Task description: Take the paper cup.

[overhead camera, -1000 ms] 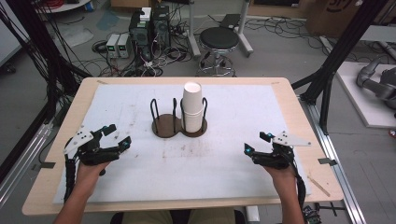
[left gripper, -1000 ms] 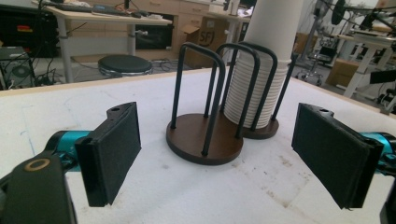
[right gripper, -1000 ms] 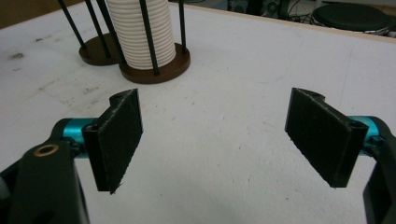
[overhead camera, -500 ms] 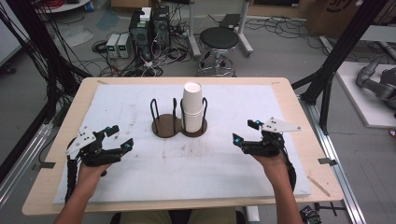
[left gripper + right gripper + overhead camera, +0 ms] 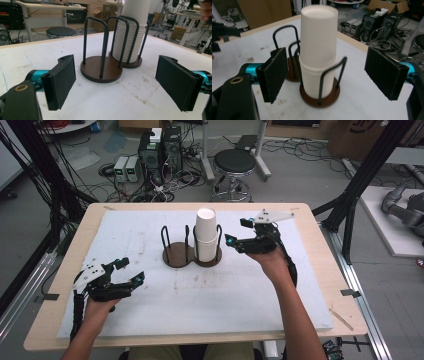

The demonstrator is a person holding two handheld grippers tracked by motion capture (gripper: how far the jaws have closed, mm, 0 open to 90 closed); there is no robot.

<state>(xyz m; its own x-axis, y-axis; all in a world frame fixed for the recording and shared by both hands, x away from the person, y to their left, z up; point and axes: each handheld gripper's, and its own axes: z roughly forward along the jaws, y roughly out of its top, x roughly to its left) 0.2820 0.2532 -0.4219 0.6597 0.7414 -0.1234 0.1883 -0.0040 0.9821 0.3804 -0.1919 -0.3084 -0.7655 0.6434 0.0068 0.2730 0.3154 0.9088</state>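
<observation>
A stack of white paper cups [image 5: 206, 232] stands in the right ring of a dark two-ring wire holder [image 5: 176, 255]; the left ring is empty. My right gripper [image 5: 236, 232] hovers open just right of the stack, apart from it. In the right gripper view the cup stack [image 5: 318, 50] rises between the open right gripper [image 5: 329, 75], a little beyond its pads [image 5: 273, 73]. My left gripper [image 5: 131, 271] rests open over the mat at the front left. In the left gripper view the open left gripper [image 5: 120, 85] faces the holder [image 5: 101, 68] and the cup stack [image 5: 127, 40].
A white mat [image 5: 150, 230] covers the wooden table [image 5: 65, 270]. Beyond the far edge stand a black stool [image 5: 235, 162] and computer boxes [image 5: 160, 147] with cables on the floor. Black frame posts [image 5: 370, 175] flank the table.
My right gripper has moved forward and left from the front right of the mat, up to the cup stack. The left gripper has barely shifted.
</observation>
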